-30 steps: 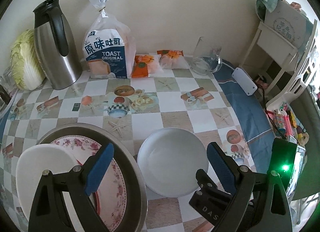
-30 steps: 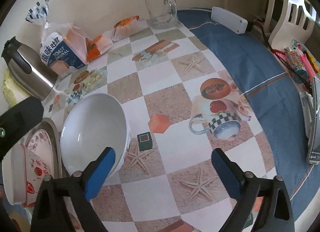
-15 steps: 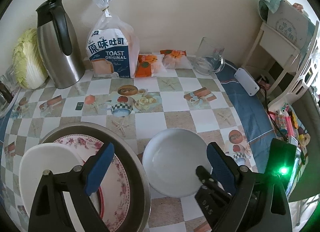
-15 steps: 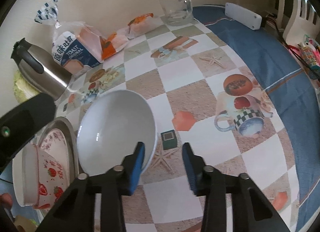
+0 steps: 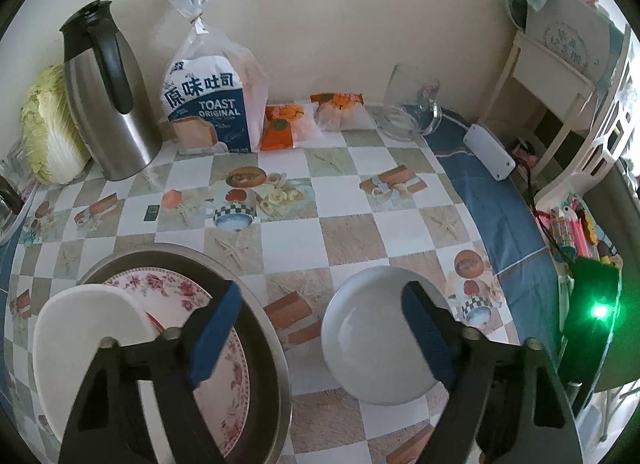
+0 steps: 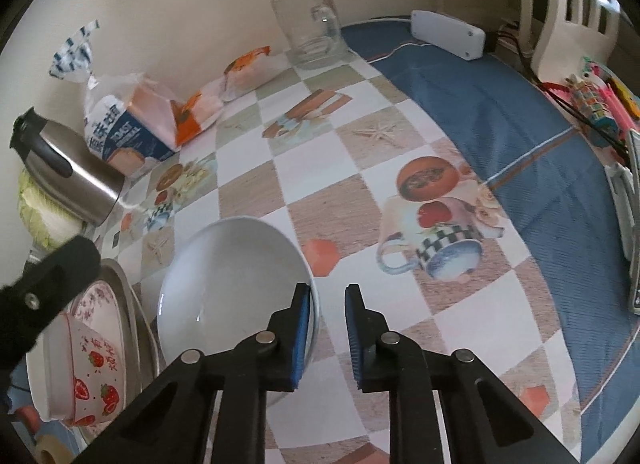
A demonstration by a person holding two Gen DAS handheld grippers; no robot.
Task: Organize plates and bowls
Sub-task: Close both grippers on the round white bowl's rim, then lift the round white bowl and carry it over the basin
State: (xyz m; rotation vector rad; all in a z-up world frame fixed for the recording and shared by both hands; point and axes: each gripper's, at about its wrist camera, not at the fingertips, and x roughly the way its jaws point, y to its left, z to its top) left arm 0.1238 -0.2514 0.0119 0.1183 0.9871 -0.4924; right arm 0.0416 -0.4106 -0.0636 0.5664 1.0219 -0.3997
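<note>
Both grippers sit low in their own frames. Starting at the left of the left wrist view, the left gripper [image 5: 316, 328] hangs over the table with its jaws wide apart and closing, nothing pressed between the blue pads; its left finger lies over the steel basin [image 5: 272, 328] at lower left, which holds a floral plate [image 5: 168, 284] and a white-bottomed bowl [image 5: 88, 328], strawberry-printed in the other view. Right of the basin, apart from it, the white bowl [image 5: 368, 340] rests on the checked tablecloth [image 5: 348, 232], partly behind the right finger. Along the upper part stand a napa cabbage [image 5: 44, 131], steel thermos jug [image 5: 108, 103], toast bag [image 5: 208, 111] and glass mug [image 5: 412, 107].

In the right wrist view the right gripper [image 6: 326, 328] is at bottom centre, jaws narrow and closing. Its left pad seems to sit at the white bowl's [image 6: 228, 280] near rim, though whether the rim is actually clamped is hard to tell; the right pad stands clear over the cloth.
</note>
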